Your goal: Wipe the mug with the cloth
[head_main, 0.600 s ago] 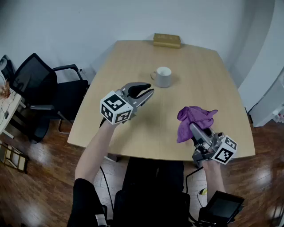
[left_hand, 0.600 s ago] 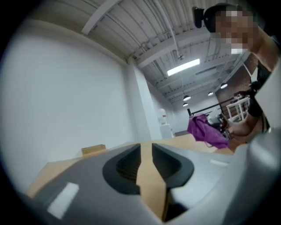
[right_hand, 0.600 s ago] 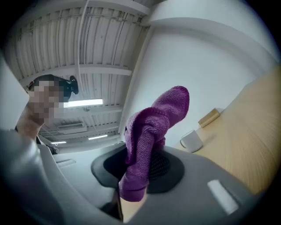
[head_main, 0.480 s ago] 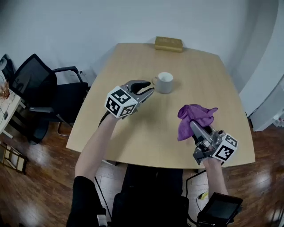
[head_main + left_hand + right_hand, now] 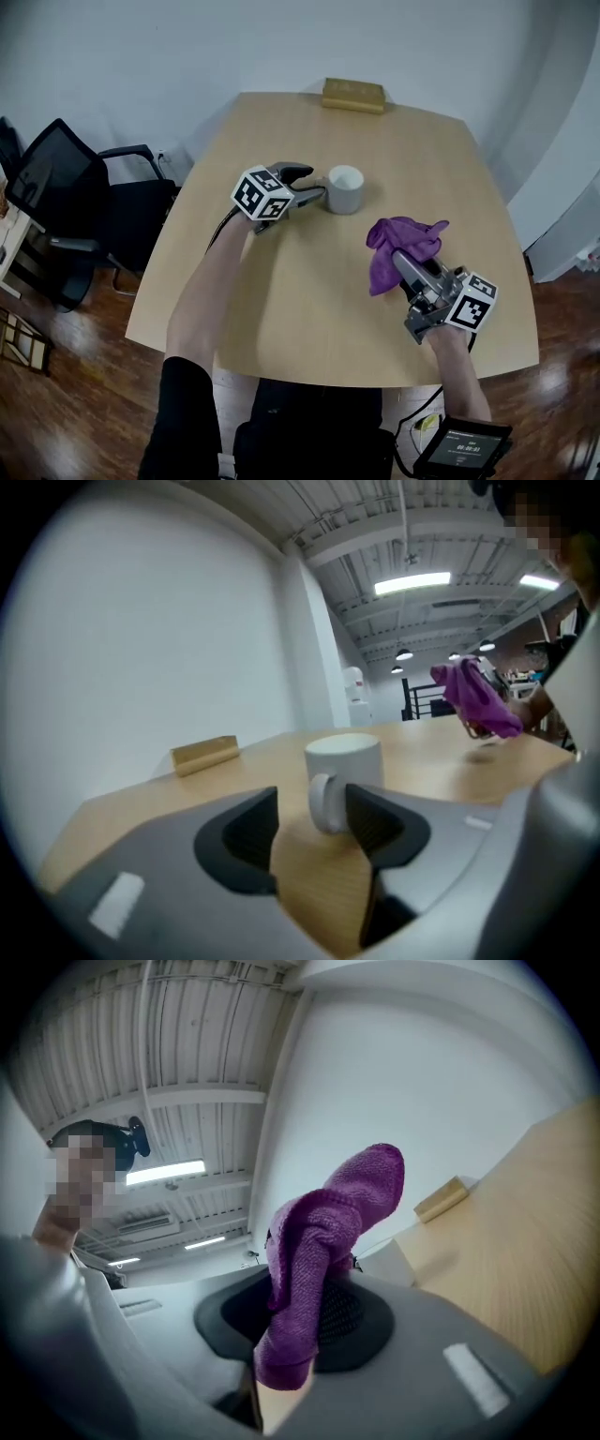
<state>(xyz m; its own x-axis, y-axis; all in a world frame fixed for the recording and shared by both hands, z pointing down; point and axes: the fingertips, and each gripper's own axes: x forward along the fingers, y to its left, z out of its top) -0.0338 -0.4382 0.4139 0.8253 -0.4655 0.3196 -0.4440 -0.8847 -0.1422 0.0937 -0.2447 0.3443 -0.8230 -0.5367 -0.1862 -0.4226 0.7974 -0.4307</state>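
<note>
So that the mug [image 5: 345, 187] cannot slide under wiping, my left gripper [image 5: 309, 187] aims parted jaws at its handle [image 5: 322, 803] while my right gripper [image 5: 401, 262] (held aloft) clamps the cloth [image 5: 398, 242].

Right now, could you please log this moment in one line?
left gripper: open, by mug handle | right gripper: shut on cloth, aloft | wipe: not started
</note>
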